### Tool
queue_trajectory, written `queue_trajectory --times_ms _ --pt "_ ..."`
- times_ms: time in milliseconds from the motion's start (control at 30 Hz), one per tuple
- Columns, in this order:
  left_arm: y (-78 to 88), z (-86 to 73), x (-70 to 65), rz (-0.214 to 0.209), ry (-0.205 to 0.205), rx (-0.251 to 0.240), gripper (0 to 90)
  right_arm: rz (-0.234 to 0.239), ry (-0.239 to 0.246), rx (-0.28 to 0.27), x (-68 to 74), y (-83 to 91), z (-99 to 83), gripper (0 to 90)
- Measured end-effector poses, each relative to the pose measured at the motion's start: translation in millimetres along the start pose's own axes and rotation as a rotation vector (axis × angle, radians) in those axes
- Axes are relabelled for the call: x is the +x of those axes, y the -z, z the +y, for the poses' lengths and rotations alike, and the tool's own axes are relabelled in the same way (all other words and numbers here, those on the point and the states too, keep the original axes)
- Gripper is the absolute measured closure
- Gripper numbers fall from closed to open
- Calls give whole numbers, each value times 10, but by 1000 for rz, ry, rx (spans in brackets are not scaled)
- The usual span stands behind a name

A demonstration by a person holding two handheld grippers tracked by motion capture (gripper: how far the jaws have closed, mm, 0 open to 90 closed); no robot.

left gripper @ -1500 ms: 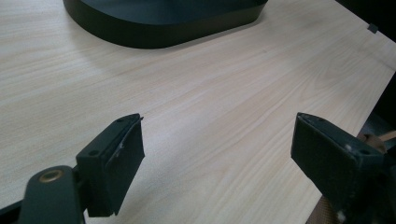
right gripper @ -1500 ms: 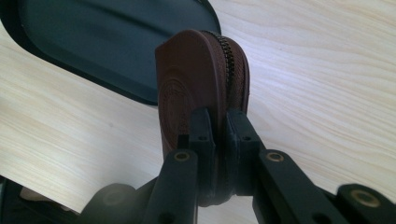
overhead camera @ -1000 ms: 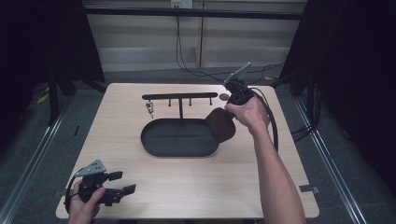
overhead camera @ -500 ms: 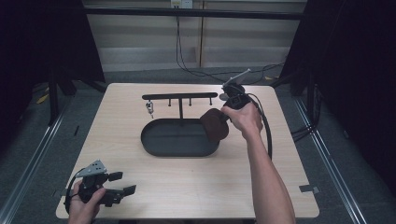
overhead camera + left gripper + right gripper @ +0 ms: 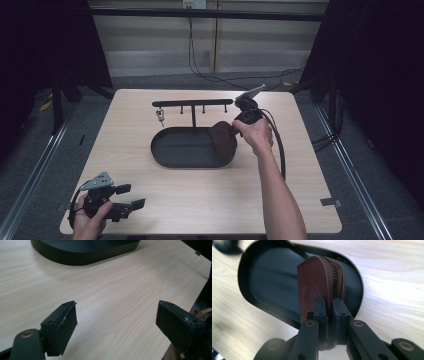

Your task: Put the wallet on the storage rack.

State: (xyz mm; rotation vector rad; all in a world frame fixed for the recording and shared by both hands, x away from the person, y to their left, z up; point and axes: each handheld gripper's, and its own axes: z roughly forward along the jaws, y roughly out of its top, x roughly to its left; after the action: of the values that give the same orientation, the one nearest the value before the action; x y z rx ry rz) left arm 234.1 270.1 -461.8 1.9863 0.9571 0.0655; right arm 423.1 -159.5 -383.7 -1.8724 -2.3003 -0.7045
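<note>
Both fingers (image 5: 320, 312) of our right gripper (image 5: 329, 315) are pressed flat against the two faces of a brown leather zip pouch (image 5: 317, 287), so we have it pinched firmly at its near edge, with the zipper running over the top between the jaws. In the high view the pouch (image 5: 222, 139) hangs at the right end of the black oval tray (image 5: 172, 155), held edge-on at or just over the tray's rim; we cannot tell whether its lower edge touches the tray floor. The right gripper (image 5: 235, 128) sits just beside it, held by our right hand (image 5: 255, 135).

Our left gripper (image 5: 131, 205) rests near the front left corner of the table (image 5: 300, 190), well apart from the tray. Its jaws stand wide apart with bare wood between them (image 5: 113, 320), gripping nothing.

Behind the tray stands a black hanging rack (image 5: 192, 103) with small pegs, and a small metal piece (image 5: 160, 116) dangles from its left end.

We judge the pouch to be grasped and brought to the tray, which is the larger part of the work. What remains, as we read it, is to settle the pouch inside the tray, open the jaws and draw the gripper clear.
</note>
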Motion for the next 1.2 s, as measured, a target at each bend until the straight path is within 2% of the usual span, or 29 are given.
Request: queue_trajectory --times_ms 67,200,267,533,733,933,1067,1133,1200 --pt "1 0 -3 1 -3 1 169 6 -5 -21 3 -58 -19 839" --pt "-2 -3 -5 -1 0 6 169 26 -5 -8 -17 -180 -35 838" --pt "-3 -2 -4 -2 1 6 169 14 6 -6 -6 -236 -45 840" --pt "-1 -3 -3 -5 0 6 169 56 -36 -15 -72 -383 -71 838" --pt "-4 -1 -5 -6 -3 9 169 50 -63 -21 -130 -429 -98 824" --pt "-4 1 -3 -5 0 7 169 55 -63 -31 -153 -512 -109 814" --pt "7 -4 -2 -5 2 2 169 41 -72 -40 -149 -536 -106 803" --pt "11 -2 0 -4 0 2 169 9 -66 -35 -154 -552 -114 798" --pt "9 -2 0 -5 0 2 169 10 -68 -38 -156 -550 -119 793"
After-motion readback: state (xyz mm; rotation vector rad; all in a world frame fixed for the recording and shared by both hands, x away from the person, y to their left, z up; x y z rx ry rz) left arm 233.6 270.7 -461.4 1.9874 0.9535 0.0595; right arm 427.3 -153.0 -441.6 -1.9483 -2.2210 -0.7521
